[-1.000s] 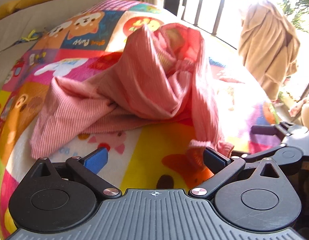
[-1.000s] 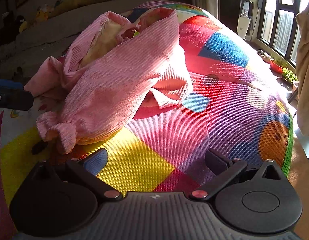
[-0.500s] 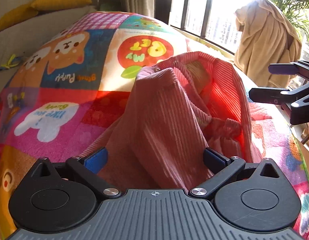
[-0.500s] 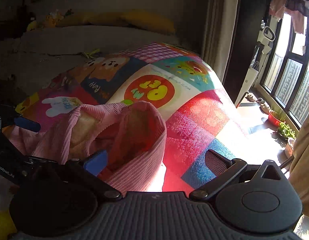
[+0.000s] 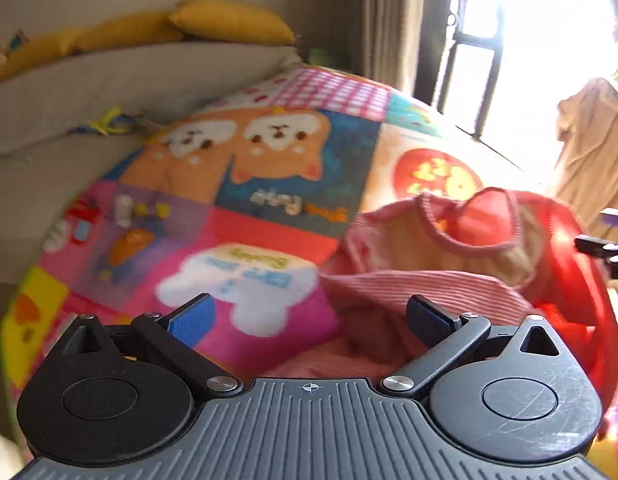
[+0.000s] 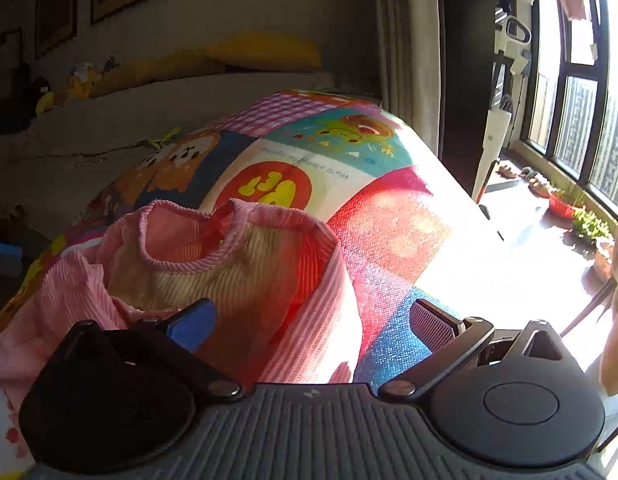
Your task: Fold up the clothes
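A pink ribbed garment [image 5: 461,272] lies crumpled on a colourful cartoon blanket [image 5: 269,184], its neck opening facing up and its cream inside showing. My left gripper [image 5: 309,316] is open over the garment's left part, with cloth under its right finger. In the right wrist view the garment [image 6: 229,272] fills the lower left. My right gripper [image 6: 313,320] is open above the garment's right edge, its left finger over the cloth. The tip of the right gripper [image 5: 601,246] shows at the right edge of the left wrist view.
The blanket [image 6: 389,220] covers a bed that ends at the right near a sunlit window [image 6: 569,92]. Yellow pillows [image 5: 229,22] lie at the head. A beige cloth [image 5: 593,148] hangs by the window. Plant pots [image 6: 565,204] stand on the sill.
Both grippers have moved forward over the garment and tilted up, so more of the bed head and wall shows. The garment's neck opening now lies nearer. Both stay open.
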Available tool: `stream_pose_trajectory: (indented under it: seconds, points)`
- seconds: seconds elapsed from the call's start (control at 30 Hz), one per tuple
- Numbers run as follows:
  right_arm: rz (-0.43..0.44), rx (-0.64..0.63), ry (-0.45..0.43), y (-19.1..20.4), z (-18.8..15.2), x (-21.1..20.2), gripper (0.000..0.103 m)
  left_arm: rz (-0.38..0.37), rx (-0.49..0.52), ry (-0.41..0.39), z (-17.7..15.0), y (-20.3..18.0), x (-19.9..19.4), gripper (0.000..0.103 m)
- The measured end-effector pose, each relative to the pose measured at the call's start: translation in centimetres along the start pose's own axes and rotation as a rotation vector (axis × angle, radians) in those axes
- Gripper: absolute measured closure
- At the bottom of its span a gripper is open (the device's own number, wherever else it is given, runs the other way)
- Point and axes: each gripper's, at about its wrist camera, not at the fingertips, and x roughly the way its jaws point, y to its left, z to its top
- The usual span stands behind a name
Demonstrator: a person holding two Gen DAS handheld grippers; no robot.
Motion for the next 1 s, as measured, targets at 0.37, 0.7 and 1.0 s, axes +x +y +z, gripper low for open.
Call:
stream_pose_trajectory:
  seconds: [0.37, 0.7, 1.0]
  points:
    - [0.335, 0.075, 0.256, 3.5, -7.3, 2.2, 0.000, -0.184, -0.047, 0.194, -6.1, -4.3, 4.2, 0.000]
    - [0.400, -0.197, 0.375, 6.1, -13.7, -8.8, 0.000, -0.485, -0.082, 0.349, -14.4, -9.6, -5.4, 0.000]
    - [0.014, -0.611, 0.311, 7.6, -14.0, -10.8, 0.000, -0.316, 0.061, 0.278, -12.1, -9.5, -4.9, 0.000]
